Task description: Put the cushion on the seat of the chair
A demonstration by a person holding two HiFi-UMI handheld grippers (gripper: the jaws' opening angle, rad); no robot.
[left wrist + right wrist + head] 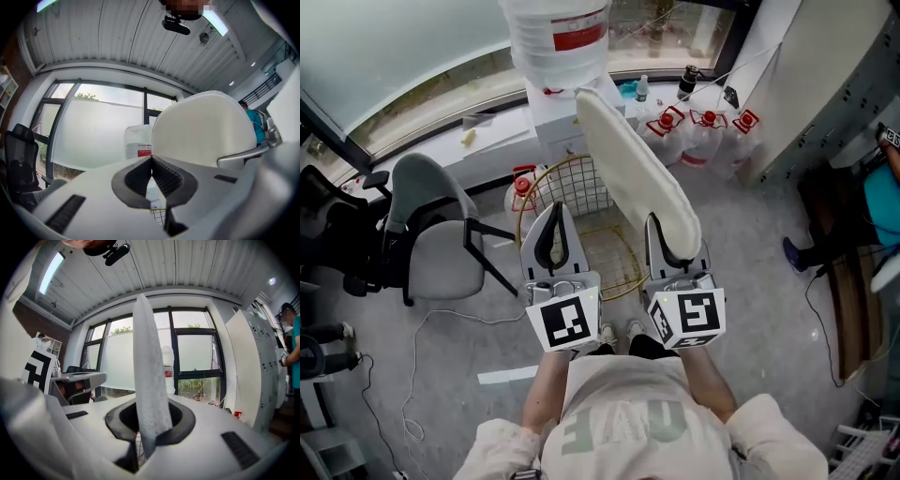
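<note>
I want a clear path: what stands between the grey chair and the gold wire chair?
In the head view, a red-capped jug stands on the floor between the grey chair and the wire chair.

The cushion (633, 173) is matt cream cloth, finely nubbly. The chair (572, 192) is thin gold-toned metal wire. The left hand-held gripper (550, 239) and right hand-held gripper (675, 246) are smooth grey plastic with ribbed black pads (167, 178).

Wire chair (572, 192) between grey chair (431, 239), jugs (705, 139)
</note>
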